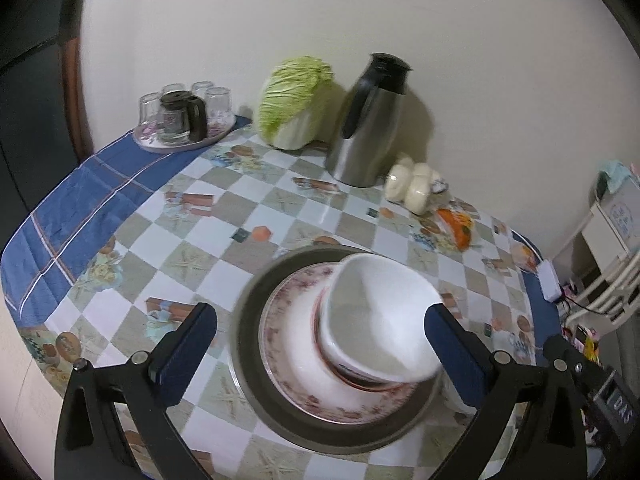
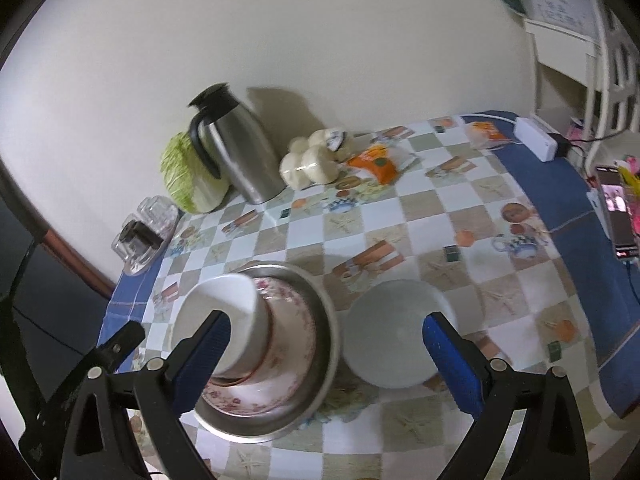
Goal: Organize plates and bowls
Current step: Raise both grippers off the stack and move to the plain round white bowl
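Observation:
A metal plate [image 1: 256, 384] lies on the checked tablecloth with a floral plate [image 1: 296, 364] on it and stacked bowls on top; the upper white bowl [image 1: 384, 316] sits tilted. My left gripper [image 1: 320, 344] is open, its fingers either side of the stack, holding nothing. In the right wrist view the same stack shows at lower left: metal plate [image 2: 320, 364], floral plate [image 2: 288, 340], white bowl [image 2: 224, 312]. A separate white bowl [image 2: 392, 332] sits on the table just right of the stack. My right gripper [image 2: 326, 356] is open above both, empty.
At the back by the wall stand a steel thermos jug [image 1: 368, 128], a napa cabbage [image 1: 292, 100], a bag of buns [image 1: 416, 184], an orange packet [image 1: 456, 224] and a tray of glasses [image 1: 184, 120]. A white adapter [image 2: 536, 140] and a phone [image 2: 616, 212] lie at the right edge.

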